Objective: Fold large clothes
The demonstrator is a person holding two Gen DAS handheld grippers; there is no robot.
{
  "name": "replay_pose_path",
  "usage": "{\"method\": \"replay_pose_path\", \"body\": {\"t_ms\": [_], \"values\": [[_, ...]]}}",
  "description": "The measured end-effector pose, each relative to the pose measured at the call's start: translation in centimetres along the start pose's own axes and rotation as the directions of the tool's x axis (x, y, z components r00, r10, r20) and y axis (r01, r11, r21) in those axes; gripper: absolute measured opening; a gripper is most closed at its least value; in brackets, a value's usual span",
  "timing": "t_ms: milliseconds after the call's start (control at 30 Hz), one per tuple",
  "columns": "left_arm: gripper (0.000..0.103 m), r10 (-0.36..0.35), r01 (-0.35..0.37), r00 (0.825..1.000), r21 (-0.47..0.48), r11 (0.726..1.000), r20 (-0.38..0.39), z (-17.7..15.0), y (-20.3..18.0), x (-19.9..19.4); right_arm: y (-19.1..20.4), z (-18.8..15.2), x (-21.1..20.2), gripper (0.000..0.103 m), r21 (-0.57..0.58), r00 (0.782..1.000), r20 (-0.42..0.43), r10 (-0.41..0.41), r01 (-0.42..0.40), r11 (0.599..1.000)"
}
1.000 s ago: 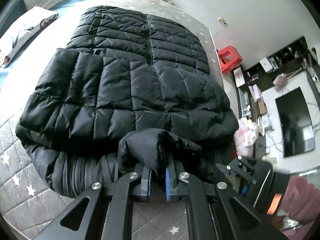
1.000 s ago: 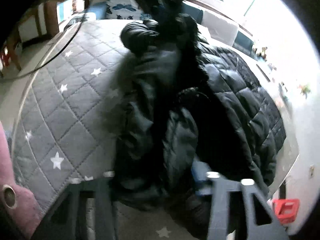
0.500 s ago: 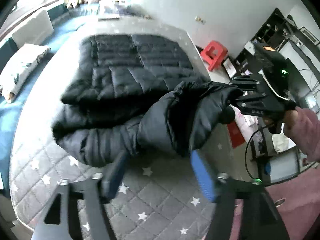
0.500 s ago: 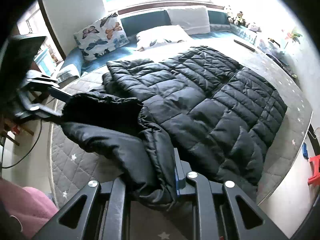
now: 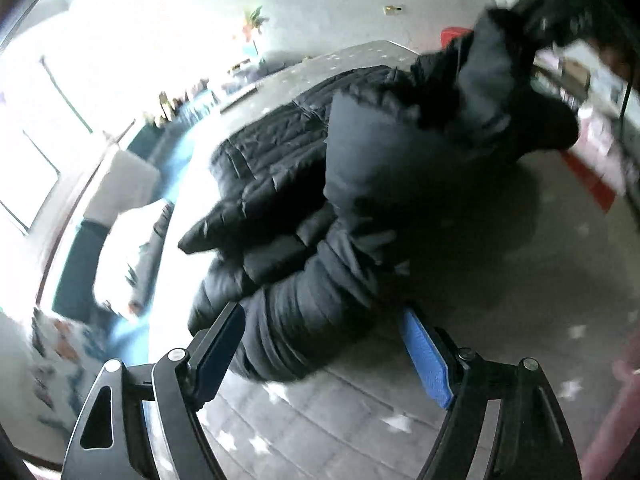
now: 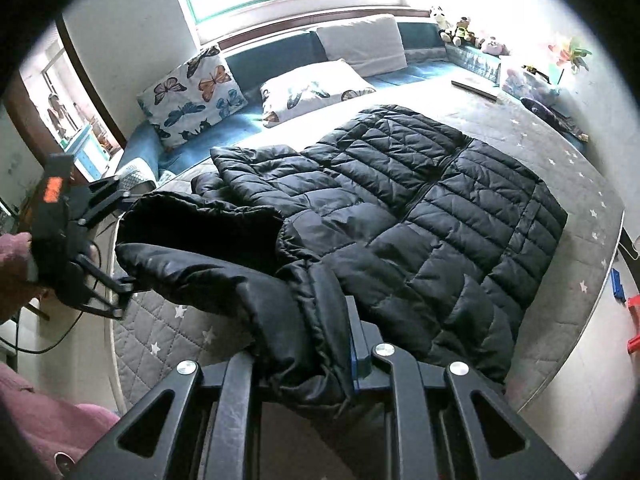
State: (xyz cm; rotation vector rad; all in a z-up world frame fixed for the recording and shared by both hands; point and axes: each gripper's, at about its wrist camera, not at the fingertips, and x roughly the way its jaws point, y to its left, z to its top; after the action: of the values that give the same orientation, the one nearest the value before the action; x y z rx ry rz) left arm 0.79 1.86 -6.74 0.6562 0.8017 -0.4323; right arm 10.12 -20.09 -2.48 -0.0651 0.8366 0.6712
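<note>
A black quilted puffer jacket (image 6: 420, 208) lies spread on the grey star-quilted bed (image 6: 160, 332). My right gripper (image 6: 304, 340) is shut on the edge of the jacket's hood, which hangs lifted above the bed at the near end. My left gripper (image 6: 128, 244) hovers at the hood's other side with its jaws opening, and its pads do not press on the fabric. In the blurred left wrist view, the left gripper (image 5: 322, 314) stands wide. The jacket (image 5: 280, 168) bulges just beyond its fingertips. The right gripper (image 5: 548, 20) is a dark blur at the raised hood.
Butterfly-print pillows (image 6: 192, 92) and a white cushion (image 6: 360, 40) line the blue bench at the bed's far side. Soft toys (image 6: 464, 28) sit by the window. A red stool (image 6: 634, 320) stands on the floor past the bed's right edge. A pink sleeve (image 6: 16, 264) holds the left gripper.
My left gripper let go of the jacket fold, opened wide and rolled to one side. My right gripper closed on the hood edge and lifted it.
</note>
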Motion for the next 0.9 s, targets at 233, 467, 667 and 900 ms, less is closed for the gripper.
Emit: {"method": "replay_pose_path", "body": {"t_ms": [233, 467, 667, 900], "values": [[0.034, 0.047, -0.047, 0.999, 0.074, 0.996, -0.002, -0.8, -0.9, 0.7, 1.3, -0.6, -0.3, 0.02, -0.039, 1.0, -0.003, -0.019, 0.019, 0.999], [0.032, 0.024, -0.025, 1.0, 0.019, 1.0, 0.012, -2.4, -1.5, -2.0, 3.0, -2.0, -2.6, 0.018, -0.078, 1.0, 0.025, -0.004, 0.006, 0.997], [0.031, -0.036, 0.036, 0.999, -0.014, 0.999, -0.041, -5.7, -3.2, -6.0, 5.2, -4.0, -4.2, 0.018, -0.146, 0.999, -0.033, 0.035, -0.039, 0.988], [0.032, -0.122, 0.107, 0.986, -0.128, 0.986, -0.113, -9.5, -4.0, -11.2, 7.3, -5.5, -5.5, 0.018, -0.217, 0.984, -0.131, 0.123, -0.149, 0.965]]}}
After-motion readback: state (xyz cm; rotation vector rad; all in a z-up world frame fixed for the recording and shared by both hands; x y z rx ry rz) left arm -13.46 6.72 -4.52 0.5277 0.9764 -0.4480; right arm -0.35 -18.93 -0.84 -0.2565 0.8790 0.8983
